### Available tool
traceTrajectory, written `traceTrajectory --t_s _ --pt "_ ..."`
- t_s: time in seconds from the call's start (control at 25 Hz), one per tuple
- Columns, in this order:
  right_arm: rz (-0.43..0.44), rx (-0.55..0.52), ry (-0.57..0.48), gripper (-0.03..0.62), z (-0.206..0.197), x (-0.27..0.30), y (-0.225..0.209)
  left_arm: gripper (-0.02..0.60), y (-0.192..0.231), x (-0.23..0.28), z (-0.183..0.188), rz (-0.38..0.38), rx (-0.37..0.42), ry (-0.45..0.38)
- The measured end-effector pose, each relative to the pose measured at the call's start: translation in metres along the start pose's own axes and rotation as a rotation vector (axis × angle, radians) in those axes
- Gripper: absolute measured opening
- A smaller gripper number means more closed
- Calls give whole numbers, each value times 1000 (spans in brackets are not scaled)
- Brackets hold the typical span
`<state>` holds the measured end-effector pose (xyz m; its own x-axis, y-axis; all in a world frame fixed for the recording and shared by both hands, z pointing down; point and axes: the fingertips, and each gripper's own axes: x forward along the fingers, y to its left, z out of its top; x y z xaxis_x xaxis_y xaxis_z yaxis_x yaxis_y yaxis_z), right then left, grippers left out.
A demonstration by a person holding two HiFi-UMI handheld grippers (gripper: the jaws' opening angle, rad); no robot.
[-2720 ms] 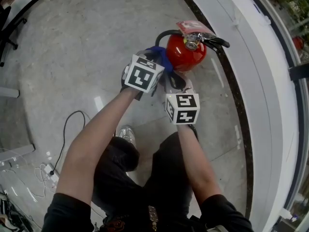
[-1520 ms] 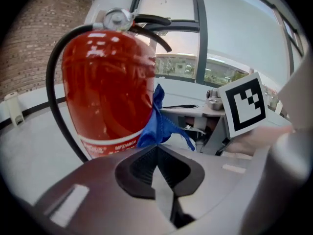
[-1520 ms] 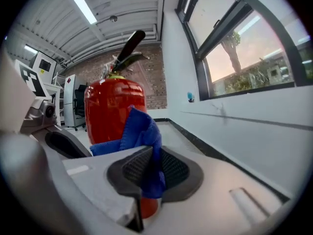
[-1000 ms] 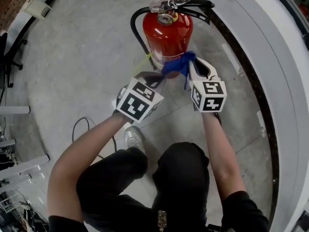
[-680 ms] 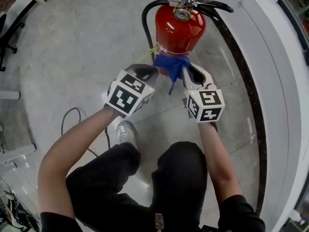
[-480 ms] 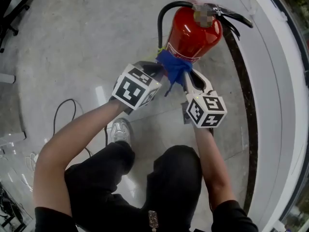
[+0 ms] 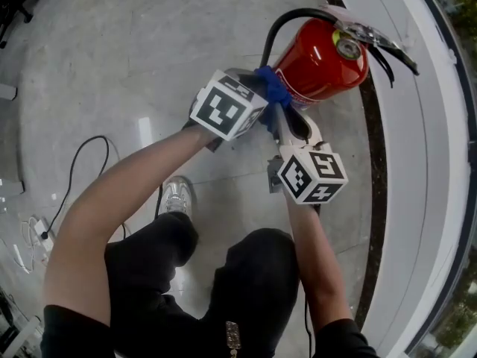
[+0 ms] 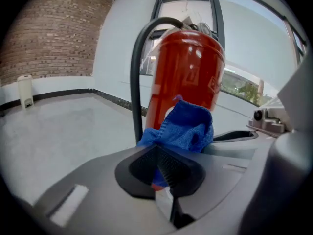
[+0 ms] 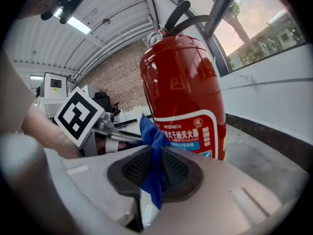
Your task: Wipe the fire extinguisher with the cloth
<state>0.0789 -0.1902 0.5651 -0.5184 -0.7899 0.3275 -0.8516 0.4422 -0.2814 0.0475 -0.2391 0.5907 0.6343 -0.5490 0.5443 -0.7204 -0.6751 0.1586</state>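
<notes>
Two grippers, each clamped on one end of the blue cloth [image 7: 271, 88].

- Left gripper [image 8: 164, 166]: jaws fully together on a bunched end.
- Right gripper [image 9: 153, 173]: jaws pinched on a twisted tail, which hangs through below the pads.
- Cloth: drawn between them as a short band against the lower body of the fire extinguisher [image 7: 324, 69].
- Change: a second ago the band lay across the near face of the cylinder. Both grippers have since slid sideways, and it now bears on the flank beside the black hose [image 7: 273, 36].
- Judgement: a wiping stroke is working round the lower body. The shoulder and valve look untouched so far.
- Fire extinguisher: red, standing close to the floor's dark-bordered edge [image 7: 373, 162].
- Floor [image 7: 134, 51]: grey, polished.
- Room: white curved wall [image 7: 417, 162], brick wall [image 8: 49, 33], large windows [image 8: 244, 53].
</notes>
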Motion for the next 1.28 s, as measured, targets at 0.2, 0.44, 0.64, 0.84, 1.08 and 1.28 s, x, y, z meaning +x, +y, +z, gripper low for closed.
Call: traceTrajectory --t_s 0.2,0.44,0.64,0.84,1.08,1.28 --pt "20 -19 -73 49 31 9 17 3 18 -14 44 27 -28 -150" --pt "-9 -93 -6 49 3 12 10 3 11 -6 24 50 26 -77" --pt "-34 -38 63 49 -42 19 -10 3 3 9 -21 56 22 12" --pt "-71 -11 44 49 -55 7 -30 3 -13 16 -44 22 4 40" --pt "-148 12 15 49 -51 -24 -73 3 -52 18 -47 -63 63 61" --pt "-214 37 -9 49 -35 -33 -113 3 -72 18 -38 -65 32 47"
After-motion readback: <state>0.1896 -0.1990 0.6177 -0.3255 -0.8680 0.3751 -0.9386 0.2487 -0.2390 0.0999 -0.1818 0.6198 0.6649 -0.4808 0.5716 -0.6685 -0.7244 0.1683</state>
